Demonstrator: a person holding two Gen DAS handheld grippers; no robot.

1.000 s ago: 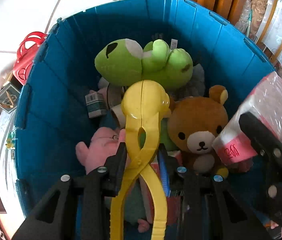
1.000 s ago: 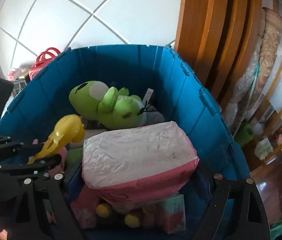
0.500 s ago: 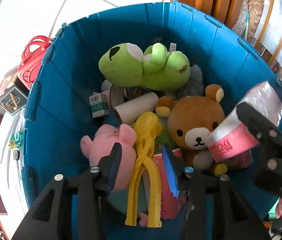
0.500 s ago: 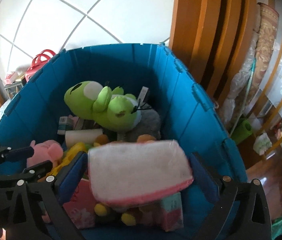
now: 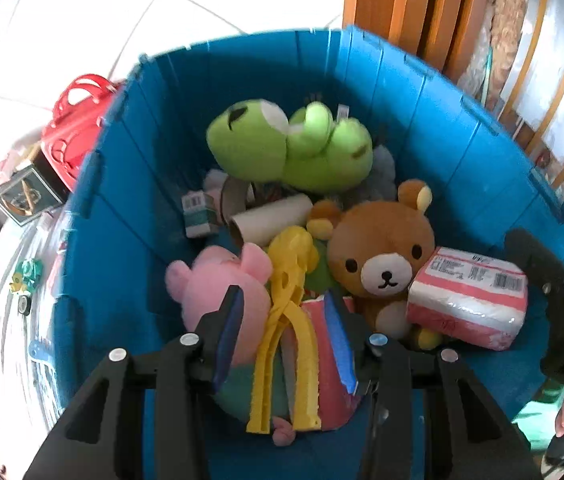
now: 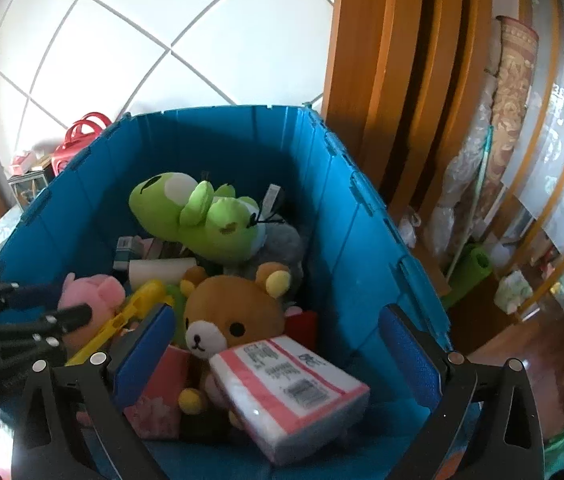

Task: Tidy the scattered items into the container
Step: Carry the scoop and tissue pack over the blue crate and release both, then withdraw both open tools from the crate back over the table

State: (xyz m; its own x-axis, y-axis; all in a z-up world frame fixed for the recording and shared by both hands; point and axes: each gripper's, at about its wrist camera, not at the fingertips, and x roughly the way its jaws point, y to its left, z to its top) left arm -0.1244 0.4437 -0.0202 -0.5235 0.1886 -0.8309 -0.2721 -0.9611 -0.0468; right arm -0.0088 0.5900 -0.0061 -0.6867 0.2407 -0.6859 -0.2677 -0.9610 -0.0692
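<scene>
with the yellow tongs [image 5: 288,320] and tissue pack [image 6: 288,390] lying in the blue bin [image 5: 402,92] beside the brown bear [image 6: 232,318], lift the empty left gripper [image 5: 282,336], jaws just parted, and wide-open, empty right gripper [image 6: 278,354] straight clear of the plush.

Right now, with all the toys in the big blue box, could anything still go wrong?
Maybe. The pink-and-white plastic-wrapped tissue pack leans on the brown plush bear, so it could slide down. The left hand-held gripper, jaws just opened, straddles the yellow plastic tongs and might snag them when lifting. The blue plastic box looks crowded, so later items may pile high.
</scene>
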